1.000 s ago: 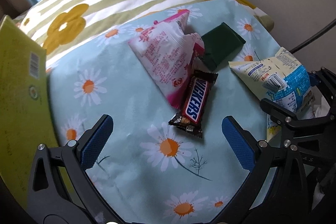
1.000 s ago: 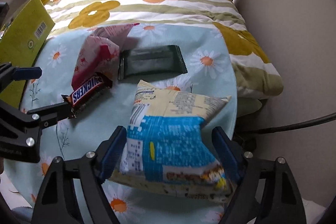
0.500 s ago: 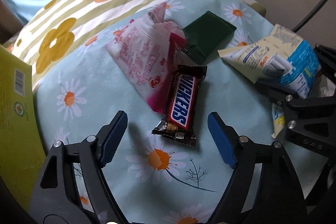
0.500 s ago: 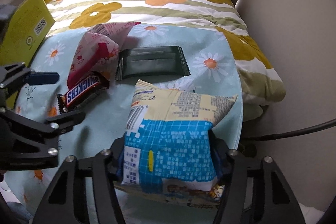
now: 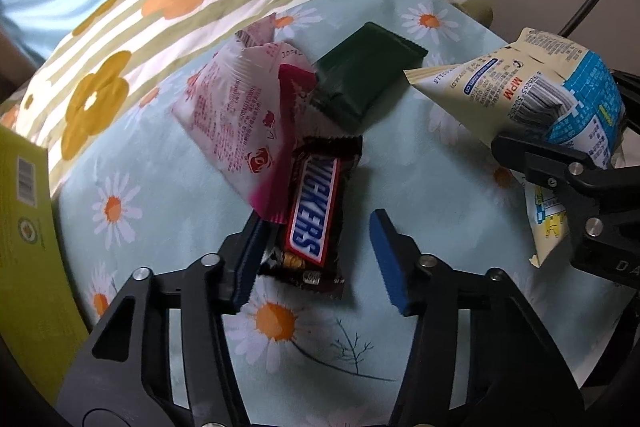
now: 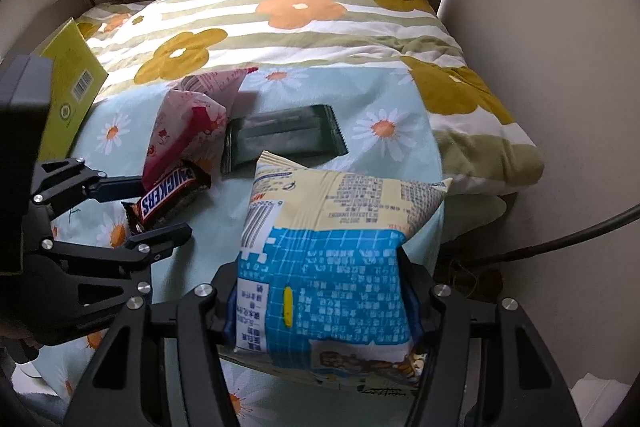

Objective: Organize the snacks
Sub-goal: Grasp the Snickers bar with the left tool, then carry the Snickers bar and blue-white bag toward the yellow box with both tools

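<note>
**Two grippers, two snacks**

The left gripper (image 5: 320,259) sits low over the Snickers bar (image 5: 316,211). Its two blue pads are spread apart, one on each side of the bar's near end. The left pad (image 5: 246,259) looks like it touches the wrapper. The right pad (image 5: 390,263) has a gap beside it. The bar lies flat on the daisy cloth (image 5: 432,195).

The right gripper (image 6: 320,303) is pinching the blue and cream snack bag (image 6: 332,259). Its pads press on both sides of the bag.

A pink snack bag (image 5: 236,115) lies just behind the Snickers bar, and its corner touches the bar. A dark green packet (image 5: 362,75) lies next to the pink one. A yellow-green box (image 5: 24,247) stands at the left edge. A striped flower blanket (image 6: 288,23) lies behind the cloth.
</note>
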Action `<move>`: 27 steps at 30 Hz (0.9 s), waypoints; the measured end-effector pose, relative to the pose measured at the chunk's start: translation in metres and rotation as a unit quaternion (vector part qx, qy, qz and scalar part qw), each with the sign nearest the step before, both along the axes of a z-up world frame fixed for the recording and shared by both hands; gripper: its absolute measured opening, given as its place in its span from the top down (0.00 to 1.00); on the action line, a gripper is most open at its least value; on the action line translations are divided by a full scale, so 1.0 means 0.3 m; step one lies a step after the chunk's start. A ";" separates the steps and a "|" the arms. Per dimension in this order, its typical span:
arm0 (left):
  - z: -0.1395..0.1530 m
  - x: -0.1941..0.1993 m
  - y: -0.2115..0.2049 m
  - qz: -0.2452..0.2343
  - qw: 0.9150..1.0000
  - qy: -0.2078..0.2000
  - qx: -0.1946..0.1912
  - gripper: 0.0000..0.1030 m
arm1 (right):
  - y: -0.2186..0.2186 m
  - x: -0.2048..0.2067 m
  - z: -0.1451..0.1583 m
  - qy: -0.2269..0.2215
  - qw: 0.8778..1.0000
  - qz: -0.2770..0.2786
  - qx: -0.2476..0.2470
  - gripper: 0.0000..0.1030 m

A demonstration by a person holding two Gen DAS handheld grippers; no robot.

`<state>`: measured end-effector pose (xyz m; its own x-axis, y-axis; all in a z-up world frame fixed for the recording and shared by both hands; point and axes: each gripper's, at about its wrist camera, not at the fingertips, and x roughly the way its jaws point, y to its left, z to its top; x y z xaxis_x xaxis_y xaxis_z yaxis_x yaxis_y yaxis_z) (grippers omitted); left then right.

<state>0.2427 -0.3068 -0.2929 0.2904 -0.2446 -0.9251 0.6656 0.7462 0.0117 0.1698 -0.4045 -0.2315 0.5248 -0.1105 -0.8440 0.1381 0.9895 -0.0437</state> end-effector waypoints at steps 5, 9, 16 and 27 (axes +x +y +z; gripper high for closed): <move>-0.002 0.013 -0.017 -0.004 1.000 0.001 -0.001 0.54 | -0.001 -0.002 0.002 -0.003 1.000 -0.004 0.005 0.46; 0.004 0.005 -0.026 -0.016 1.000 0.002 0.002 0.75 | -0.004 -0.002 0.001 -0.004 1.000 -0.004 0.006 0.46; 0.010 -0.024 -0.020 -0.015 1.000 -0.004 0.009 0.75 | -0.002 -0.003 0.008 -0.009 1.000 -0.006 0.011 0.46; 0.076 -0.121 0.002 -0.003 1.000 0.003 -0.013 0.75 | -0.022 -0.053 0.062 -0.025 0.999 -0.013 0.023 0.46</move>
